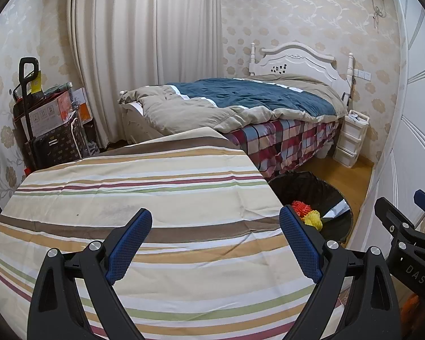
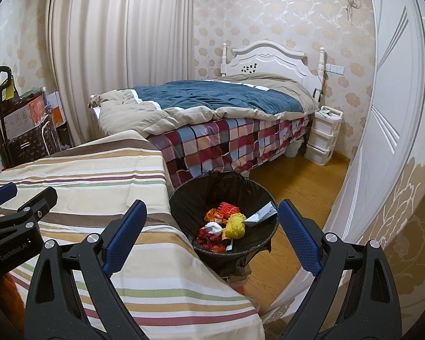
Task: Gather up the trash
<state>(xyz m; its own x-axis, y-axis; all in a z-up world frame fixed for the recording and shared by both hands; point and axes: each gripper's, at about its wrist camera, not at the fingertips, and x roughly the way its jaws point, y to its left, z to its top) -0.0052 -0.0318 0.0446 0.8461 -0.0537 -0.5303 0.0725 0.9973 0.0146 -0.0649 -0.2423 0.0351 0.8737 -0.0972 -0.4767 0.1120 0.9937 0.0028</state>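
The trash lies heaped in a round black-lined bin (image 2: 184, 212) on the wooden floor (image 2: 297, 187), just beside the corner of the striped-cloth surface (image 2: 99, 175) and near the bed (image 2: 212, 104). The heap holds a yellow foam net (image 2: 235, 225), a red foam net (image 2: 226, 208), a crumpled white wad (image 2: 214, 227), shiny red-orange wrappers (image 2: 209, 239) and a folded printed paper (image 2: 262, 215). The right tool (image 2: 212, 236) hangs above the bin with its blue-padded fingers spread wide, holding nothing. The left tool (image 1: 215, 245) hovers over the bare striped cloth, its fingers likewise wide apart and empty.
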